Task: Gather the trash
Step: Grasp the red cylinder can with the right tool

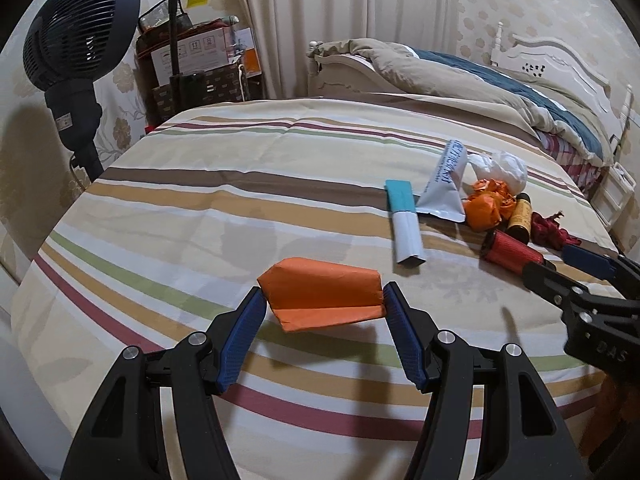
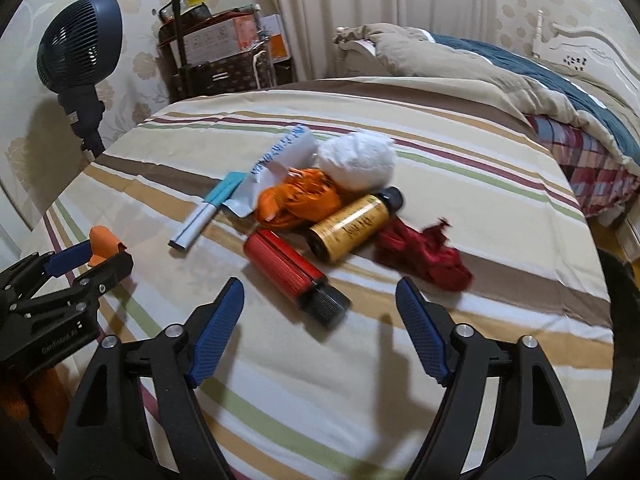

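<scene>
Left gripper [image 1: 324,300]: blue pads pressed on either end of a folded orange paper packet [image 1: 320,300], held clear above the striped bedsheet [image 1: 200,184]. Grasp looks firm; packet ends sit at the pad tips only.

Right gripper [image 2: 320,312]: jaws parted, nothing between them, poised over the sheet just short of a red ribbed tube with black cap [image 2: 294,270].

Beyond it, the remaining trash sits in a loose cluster: amber bottle with black cap [image 2: 352,226] touching a crumpled orange wrapper [image 2: 298,200]; white wadded tissue [image 2: 356,160] behind; dark red crumpled foil [image 2: 424,256] to the right; silver-white sachet [image 2: 280,160] and teal-and-white flat stick pack [image 2: 208,216] to the left.

No bin or bag visible in either view.

Judgement: pick-up stage, one item in hand, six left. Next move likely calls for the right gripper to advance, straddle the red tube across its width and close; tube is round and may roll.
</scene>
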Demonstrator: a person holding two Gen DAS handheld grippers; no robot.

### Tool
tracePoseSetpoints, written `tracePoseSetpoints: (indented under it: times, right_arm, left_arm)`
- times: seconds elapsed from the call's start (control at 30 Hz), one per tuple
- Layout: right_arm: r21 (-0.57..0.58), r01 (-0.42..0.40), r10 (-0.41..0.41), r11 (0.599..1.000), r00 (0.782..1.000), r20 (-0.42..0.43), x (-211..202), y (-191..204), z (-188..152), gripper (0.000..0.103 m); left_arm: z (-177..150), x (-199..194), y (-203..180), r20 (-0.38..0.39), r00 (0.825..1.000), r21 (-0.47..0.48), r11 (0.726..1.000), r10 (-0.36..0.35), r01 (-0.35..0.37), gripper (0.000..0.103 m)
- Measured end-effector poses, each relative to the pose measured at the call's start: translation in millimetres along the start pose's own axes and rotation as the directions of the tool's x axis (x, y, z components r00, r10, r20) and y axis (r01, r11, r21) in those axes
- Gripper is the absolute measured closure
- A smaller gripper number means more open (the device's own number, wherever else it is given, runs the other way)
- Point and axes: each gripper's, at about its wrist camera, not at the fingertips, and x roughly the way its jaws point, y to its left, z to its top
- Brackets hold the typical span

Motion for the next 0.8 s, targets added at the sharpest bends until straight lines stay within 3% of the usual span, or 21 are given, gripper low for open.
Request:
tracePoseSetpoints:
  times: [0.13, 0.57, 0.63, 0.8]
  right_arm:
    - [-0.015, -0.028, 0.027, 0.999, 0.999, -0.047, 12, 7, 2, 0.048]
    - [-0.063, -0.043, 0.040, 0.997, 0.998, -0.052, 21, 29, 14, 0.050]
    - [-0.074, -0.044, 0.039, 0.996, 0.997, -0.061, 24, 33, 15, 0.067]
    - [-0.090, -0.050, 0.044, 0.995, 0.997, -0.063, 23, 37, 10, 0.075]
  left_arm:
    - [0, -1, 6, 0.009, 1.000, -0.002, 1.000, 0.022, -0.022, 0.041]
    - [1, -1, 28, 0.023, 0.998, -0.028, 0.997, 0.066, -0.066, 0.041]
    - [1, -2, 28, 0.027, 0.997, -0.028, 0.997, 0.067, -0.067, 0.041]
    - [-1, -4, 24, 0.038, 0.997, -0.012, 0.998, 0.069, -0.069, 0.041]
